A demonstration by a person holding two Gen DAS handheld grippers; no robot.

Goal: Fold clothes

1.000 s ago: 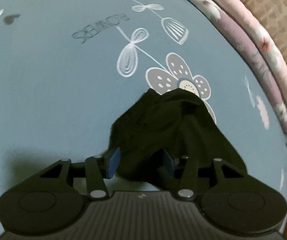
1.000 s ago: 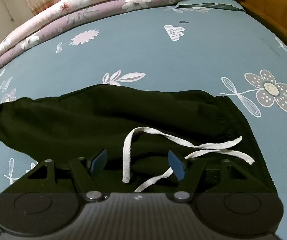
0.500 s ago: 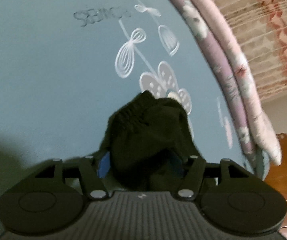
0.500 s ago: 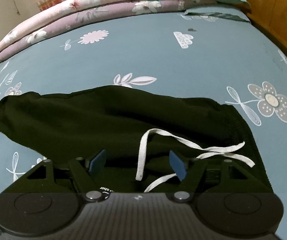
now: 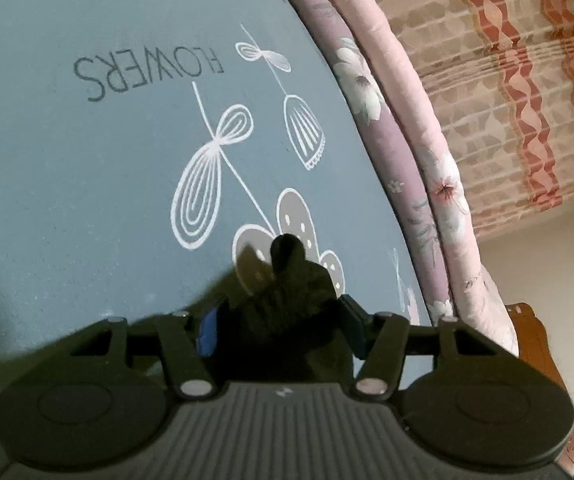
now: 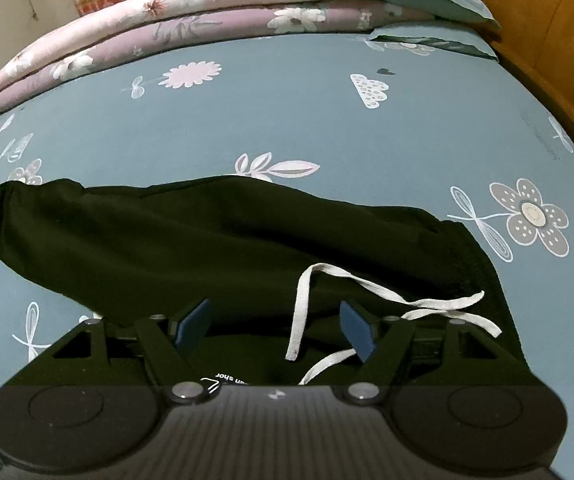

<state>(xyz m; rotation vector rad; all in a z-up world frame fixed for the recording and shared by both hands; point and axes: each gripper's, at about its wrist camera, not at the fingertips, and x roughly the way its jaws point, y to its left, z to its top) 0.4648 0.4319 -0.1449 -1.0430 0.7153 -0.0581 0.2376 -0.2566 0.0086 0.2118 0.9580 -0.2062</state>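
Black shorts [image 6: 227, 240] with a white drawstring [image 6: 367, 300] lie stretched across the blue flowered bed sheet [image 6: 287, 120]. Left claw [image 5: 283, 320], angled down, is clamped on a bunched end of the fabric, its jaws having just closed slightly. Right claw [image 6: 275, 326] hovers spread apart over the waistband.

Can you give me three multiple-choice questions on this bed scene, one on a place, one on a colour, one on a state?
1. Where does the black fabric garment lie?
A. on the blue flower-print bedsheet
B. on the stacked quilts
C. on the floor

2. What colour is the flat drawstring?
A. red
B. white
C. black

3. What is between the left gripper pads?
A. nothing
B. the drawstring
C. bunched black cloth

Answers: 1 A, the garment spreads across the sheet. 2 B, pale strips cross the dark cloth. 3 C, dark fabric fills the gap in the left wrist view.
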